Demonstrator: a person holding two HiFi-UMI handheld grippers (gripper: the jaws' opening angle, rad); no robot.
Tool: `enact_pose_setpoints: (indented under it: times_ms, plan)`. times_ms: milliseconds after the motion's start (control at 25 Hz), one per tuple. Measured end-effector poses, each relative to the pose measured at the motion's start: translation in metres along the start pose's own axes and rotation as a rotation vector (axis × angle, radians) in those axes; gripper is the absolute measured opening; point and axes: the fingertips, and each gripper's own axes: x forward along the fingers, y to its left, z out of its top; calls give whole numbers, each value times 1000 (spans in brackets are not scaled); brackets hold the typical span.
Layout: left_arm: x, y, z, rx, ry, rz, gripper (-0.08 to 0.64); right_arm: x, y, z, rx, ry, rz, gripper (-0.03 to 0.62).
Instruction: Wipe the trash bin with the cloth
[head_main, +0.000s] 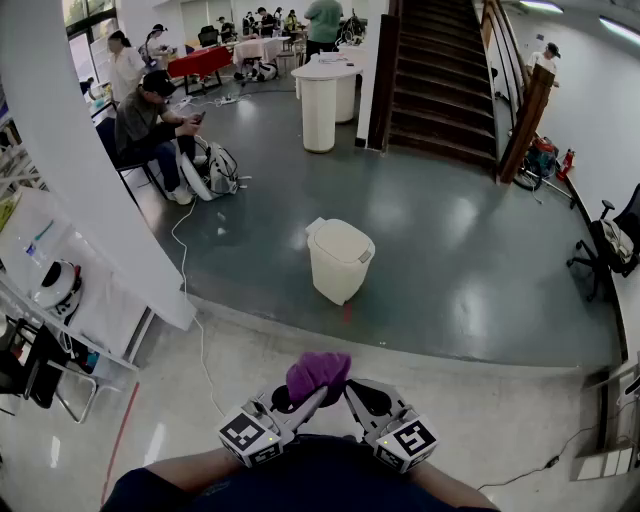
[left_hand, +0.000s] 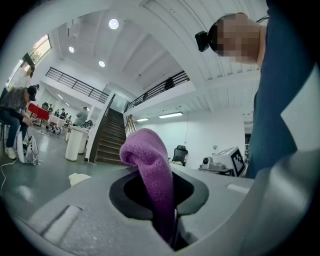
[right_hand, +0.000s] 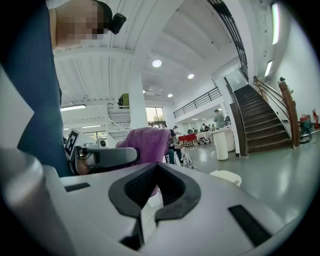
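Note:
A cream trash bin (head_main: 339, 260) with a closed lid stands on the dark floor, well ahead of both grippers. My left gripper (head_main: 308, 398) is shut on a purple cloth (head_main: 318, 374), which bunches up above its jaws; in the left gripper view the cloth (left_hand: 152, 175) hangs down into the closed jaws. My right gripper (head_main: 352, 395) is shut with nothing in it, close beside the left one. In the right gripper view the cloth (right_hand: 146, 144) and the bin (right_hand: 226, 176) both show beyond its jaws.
A white pillar (head_main: 70, 150) rises at the left with a white table (head_main: 60, 290) beside it. A seated person (head_main: 150, 125) and bags are at the far left. Stairs (head_main: 440, 80) climb at the back, white cylinders (head_main: 320, 110) near them. A cable (head_main: 190, 290) crosses the floor.

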Motion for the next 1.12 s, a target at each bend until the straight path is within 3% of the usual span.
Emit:
enact_pose_setpoints:
  times_ms: [1120]
  plan:
    - [46, -19, -8, 39, 1, 35, 58, -27, -44, 6, -6, -21, 74, 11]
